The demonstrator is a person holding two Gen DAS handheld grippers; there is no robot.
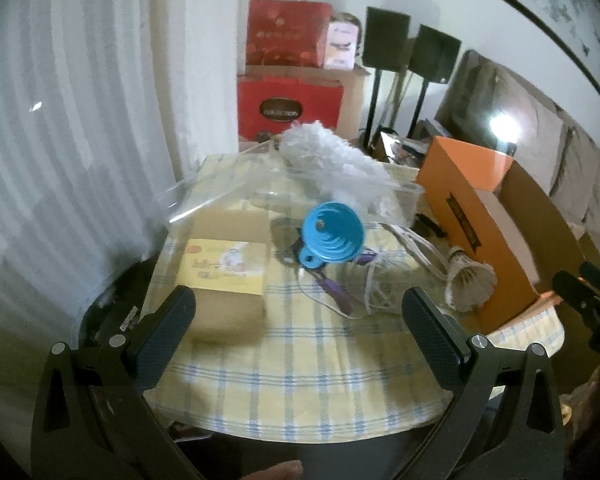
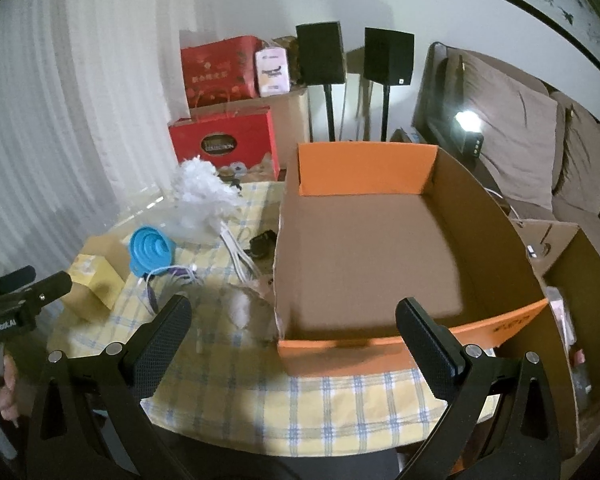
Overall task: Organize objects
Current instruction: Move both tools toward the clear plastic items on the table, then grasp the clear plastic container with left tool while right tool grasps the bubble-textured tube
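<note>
Nearest the lens: left gripper (image 1: pixel 298 312), jaws spread wide and empty, low over the near edge of the table (image 1: pixel 300 384). Right gripper (image 2: pixel 294 324) likewise wide open, holding nothing, near the front wall of the orange cardboard box (image 2: pixel 364 248) at the table's right edge.

Box open-topped and bare inside, probably the place for the loose items. Scattered left of it: blue collapsible funnel (image 1: pixel 333 236) on its side at mid-table, resting on a tangle of white cable (image 1: pixel 396 268) and a purple-handled tool (image 1: pixel 338 294); shuttlecock (image 1: pixel 470 280) just beside the box wall; small yellow carton (image 1: pixel 226 266) toward the left edge.

Best first pick, by judgement: the funnel. Close on its rim, not its soft cone, then lift straight up to shed the cable loops beneath.

In the way: cable snagging. Behind, a white fluffy duster (image 1: pixel 332 160) across a clear plastic tray (image 1: pixel 236 192) at the far edge; small black item (image 2: pixel 262 242) beside the box.
</note>
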